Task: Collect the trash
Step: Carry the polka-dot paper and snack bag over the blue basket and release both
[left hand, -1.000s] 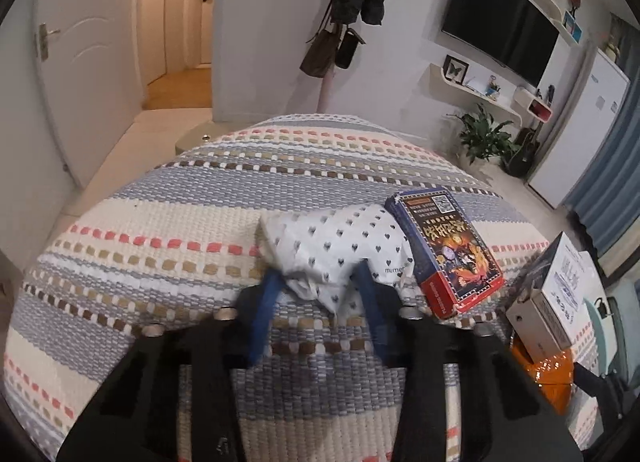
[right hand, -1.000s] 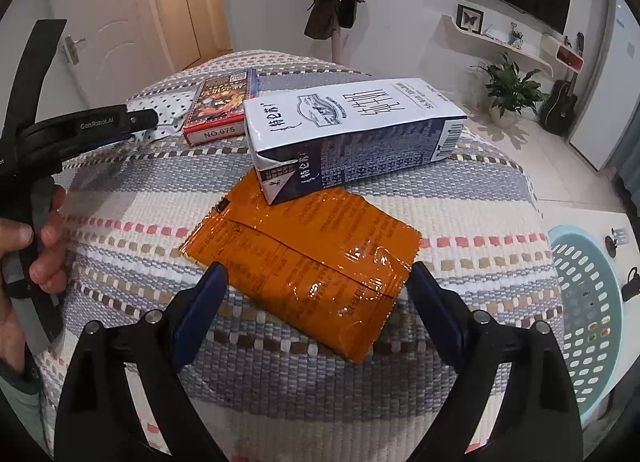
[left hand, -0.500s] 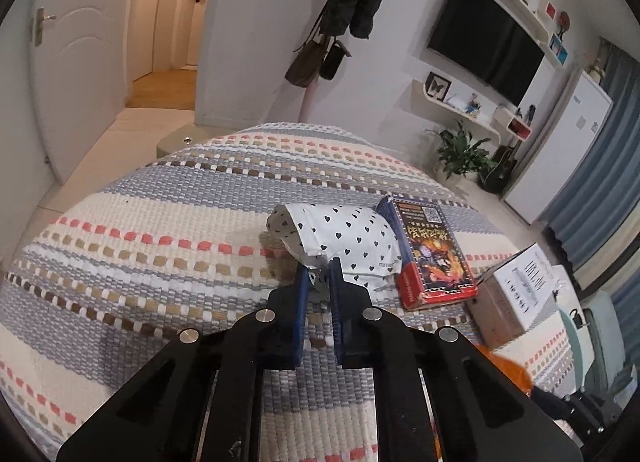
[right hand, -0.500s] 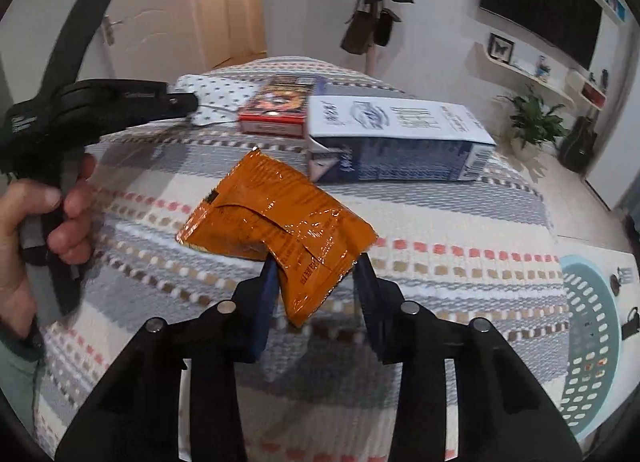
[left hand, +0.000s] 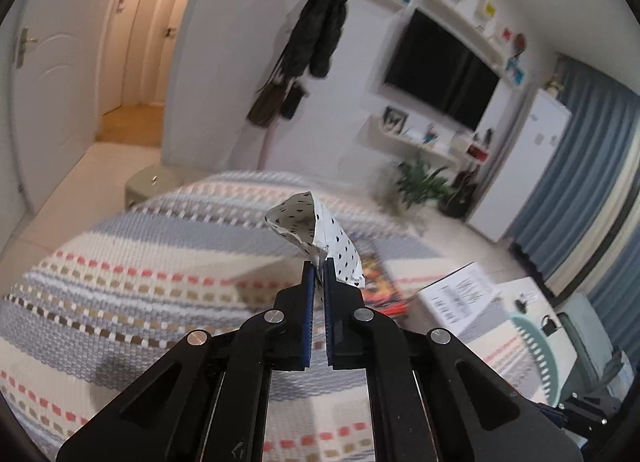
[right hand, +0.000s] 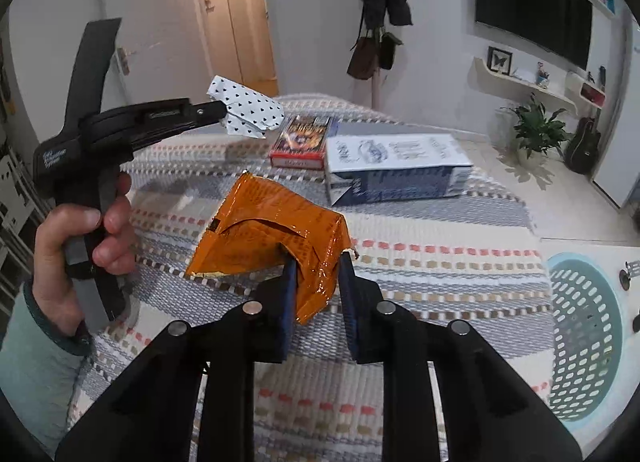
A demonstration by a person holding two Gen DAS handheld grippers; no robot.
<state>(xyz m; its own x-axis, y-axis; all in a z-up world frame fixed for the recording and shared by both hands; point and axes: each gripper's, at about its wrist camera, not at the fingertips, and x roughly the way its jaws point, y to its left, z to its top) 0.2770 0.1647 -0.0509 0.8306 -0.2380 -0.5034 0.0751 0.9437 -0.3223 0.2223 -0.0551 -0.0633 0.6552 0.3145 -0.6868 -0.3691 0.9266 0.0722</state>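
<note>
My left gripper [left hand: 317, 267] is shut on a white paper wrapper with black hearts [left hand: 320, 230] and holds it above the striped tablecloth [left hand: 140, 262]; it also shows in the right wrist view [right hand: 250, 112], held by the left gripper [right hand: 222, 112]. My right gripper [right hand: 318, 262] is shut on a crumpled orange foil packet [right hand: 272, 230], lifted off the cloth. A red and blue small box [right hand: 302, 138] and a white and blue carton [right hand: 394, 168] lie on the table.
A light teal perforated basket [right hand: 584, 334] stands on the floor to the right of the table; its rim shows in the left wrist view [left hand: 536, 346]. A potted plant [right hand: 536, 130], a TV wall and a coat rack are behind.
Both grippers closed on their items and lifted them: the left raised the heart-patterned wrapper off the table, the right raised the orange packet, which crumpled.
</note>
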